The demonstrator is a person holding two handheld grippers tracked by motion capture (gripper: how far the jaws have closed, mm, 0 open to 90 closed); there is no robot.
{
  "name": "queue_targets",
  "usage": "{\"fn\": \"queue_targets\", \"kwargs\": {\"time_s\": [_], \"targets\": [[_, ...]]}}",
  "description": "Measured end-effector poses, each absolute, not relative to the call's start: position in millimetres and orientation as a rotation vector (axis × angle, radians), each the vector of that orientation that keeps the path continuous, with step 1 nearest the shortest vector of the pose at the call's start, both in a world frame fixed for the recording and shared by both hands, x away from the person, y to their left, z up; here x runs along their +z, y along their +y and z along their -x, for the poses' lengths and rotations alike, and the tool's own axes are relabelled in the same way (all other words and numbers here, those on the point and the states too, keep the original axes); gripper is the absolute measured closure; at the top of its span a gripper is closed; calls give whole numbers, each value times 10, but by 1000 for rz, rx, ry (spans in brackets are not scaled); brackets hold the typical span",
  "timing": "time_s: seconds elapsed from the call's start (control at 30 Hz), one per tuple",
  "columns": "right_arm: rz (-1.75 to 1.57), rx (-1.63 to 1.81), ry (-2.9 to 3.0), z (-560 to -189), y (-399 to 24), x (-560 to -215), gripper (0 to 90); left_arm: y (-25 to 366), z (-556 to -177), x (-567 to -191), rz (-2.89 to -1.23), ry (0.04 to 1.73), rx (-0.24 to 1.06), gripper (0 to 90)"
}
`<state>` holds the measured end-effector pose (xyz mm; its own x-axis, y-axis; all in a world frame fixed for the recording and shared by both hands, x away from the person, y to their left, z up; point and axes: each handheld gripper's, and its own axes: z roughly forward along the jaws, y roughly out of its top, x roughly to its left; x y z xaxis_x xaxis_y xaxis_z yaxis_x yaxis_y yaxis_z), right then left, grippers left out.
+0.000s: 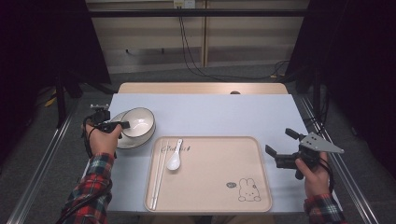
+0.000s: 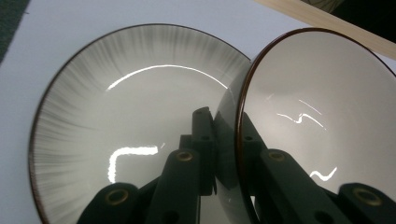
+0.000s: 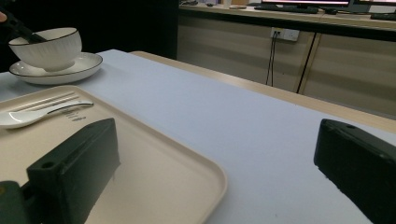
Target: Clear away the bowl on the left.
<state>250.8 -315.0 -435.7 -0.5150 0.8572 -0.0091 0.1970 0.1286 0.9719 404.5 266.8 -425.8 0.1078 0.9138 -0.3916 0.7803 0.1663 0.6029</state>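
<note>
the left claw (image 2: 228,140) is clamped on the rim of the white ceramic bowl (image 1: 138,122), one jaw inside the wall and one outside, pinching the dark-edged lip. the bowl sits on a matching plate (image 2: 93,116) at the left of the pale blue worktop (image 1: 219,114), just beside the beige tray (image 1: 224,205); in the left gripper view it looks tipped up off the plate on the gripped side, though how far is hard to tell.

the bowl is glazed, stiff and probably fairly heavy for a one-sided pinch, so it is likely to pivot around the jaws and hang down once lifted. the glaze is slick and the wall is thin and curved, so the pads have little to bite on; a deeper hold over the rim looks safer than a fingertip one. it is fragile too, and knocking it on the plate could chip either piece.

the right claw (image 1: 281,143) hovers over the tray's right edge, jaws wide apart and holding nothing. a white spoon (image 1: 175,159) and chopsticks (image 1: 158,173) lie on the tray.
</note>
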Motion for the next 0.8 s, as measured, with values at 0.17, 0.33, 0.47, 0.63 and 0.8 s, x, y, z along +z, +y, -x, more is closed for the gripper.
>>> {"fn": "queue_targets", "kwargs": {"time_s": [0.17,0.33,0.47,0.63,0.8], "targets": [[-1018,1418,1807,-2506,-3148,-4356,0,2564,-4020,-4193,-1668,1660,183,828],[-1012,1418,1806,-2509,-3151,-4355,0,2466,-3991,-4149,-1690,1615,156,828],[-1017,1418,1807,-2507,-3147,-4356,0,2388,-3959,-4102,-1736,1567,136,828],[-1012,1419,1811,-2510,-3145,-4358,0,2269,-3920,-4049,-1764,1516,118,828],[-1016,1419,1807,-2508,-3147,-4357,0,2139,-3866,-4022,-1789,1462,109,828]]}}
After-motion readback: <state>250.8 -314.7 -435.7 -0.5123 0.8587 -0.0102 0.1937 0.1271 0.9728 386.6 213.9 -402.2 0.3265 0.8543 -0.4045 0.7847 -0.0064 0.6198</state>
